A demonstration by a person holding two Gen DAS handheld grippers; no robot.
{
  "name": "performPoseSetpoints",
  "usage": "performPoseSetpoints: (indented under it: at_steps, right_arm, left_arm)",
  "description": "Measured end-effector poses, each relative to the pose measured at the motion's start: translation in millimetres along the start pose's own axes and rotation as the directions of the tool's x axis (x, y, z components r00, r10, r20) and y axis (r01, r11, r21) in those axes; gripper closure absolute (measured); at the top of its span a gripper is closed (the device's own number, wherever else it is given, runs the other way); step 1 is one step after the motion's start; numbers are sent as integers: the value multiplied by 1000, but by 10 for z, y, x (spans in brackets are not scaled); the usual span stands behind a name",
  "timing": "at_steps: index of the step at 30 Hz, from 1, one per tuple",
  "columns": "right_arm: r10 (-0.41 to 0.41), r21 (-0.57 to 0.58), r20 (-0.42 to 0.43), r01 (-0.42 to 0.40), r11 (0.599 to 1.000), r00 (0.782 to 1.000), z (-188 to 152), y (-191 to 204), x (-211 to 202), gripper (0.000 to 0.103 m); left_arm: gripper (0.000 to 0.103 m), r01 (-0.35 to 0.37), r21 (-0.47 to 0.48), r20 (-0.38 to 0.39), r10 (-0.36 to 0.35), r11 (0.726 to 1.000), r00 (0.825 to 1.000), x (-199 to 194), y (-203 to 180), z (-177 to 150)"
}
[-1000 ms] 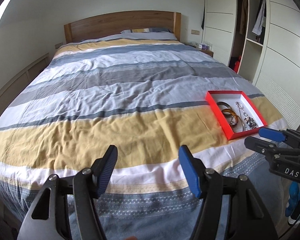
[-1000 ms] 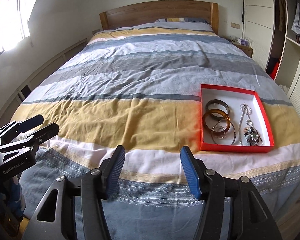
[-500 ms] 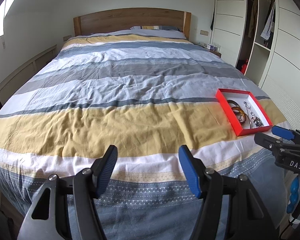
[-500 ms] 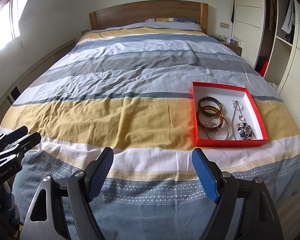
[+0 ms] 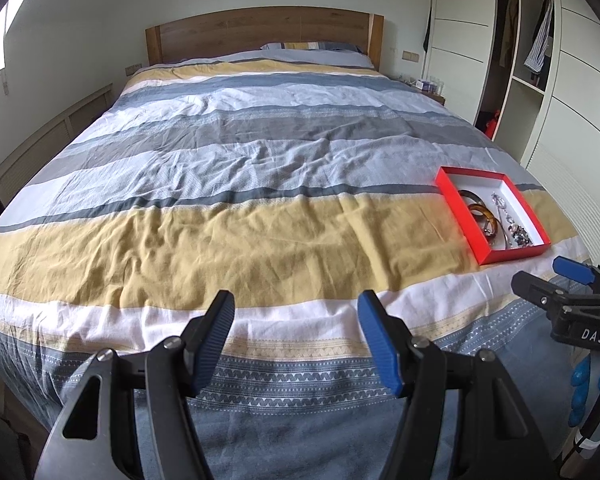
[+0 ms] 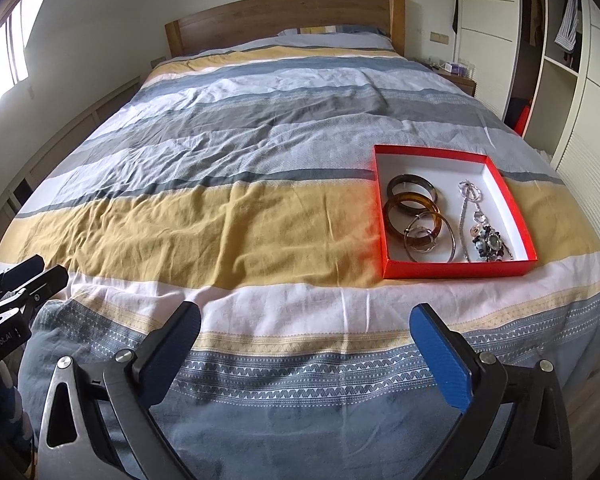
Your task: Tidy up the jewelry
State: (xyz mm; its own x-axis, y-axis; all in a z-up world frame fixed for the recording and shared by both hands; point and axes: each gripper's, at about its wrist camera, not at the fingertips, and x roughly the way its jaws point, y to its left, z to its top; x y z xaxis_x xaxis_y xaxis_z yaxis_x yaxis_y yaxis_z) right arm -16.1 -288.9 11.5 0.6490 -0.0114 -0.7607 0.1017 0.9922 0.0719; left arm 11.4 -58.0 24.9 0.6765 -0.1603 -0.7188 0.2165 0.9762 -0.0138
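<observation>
Right wrist: rectangular red box (image 6: 456,270), round bangles (image 6: 412,210).

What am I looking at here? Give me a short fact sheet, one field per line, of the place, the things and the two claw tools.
place: bed with striped blue, grey and yellow duvet, wooden headboard
container: shallow red cardboard box with white inside, near the bed's foot, right side
in box, left part: dark and amber bangles, thin metal rings
in box, right part: beaded silver necklace
left gripper: open, nothing between its jaws
right gripper: jaws opening, nothing between them
box lid: none in view
</observation>
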Motion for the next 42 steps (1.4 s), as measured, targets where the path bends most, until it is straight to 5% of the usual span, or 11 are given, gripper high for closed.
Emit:
performPoseSetpoints:
  at_steps: [27,42]
  right_arm:
    - [16,-18,41,-16,1000,999,64,-600,-180,1]
    - [40,-5,5,-40,999,999,146,-811,-105,1]
  left_arm:
    - [41,18,55,7,-19,998,1000,24,-913,230]
    - [41,23,50,-31,-21,998,999,136,-1022,297]
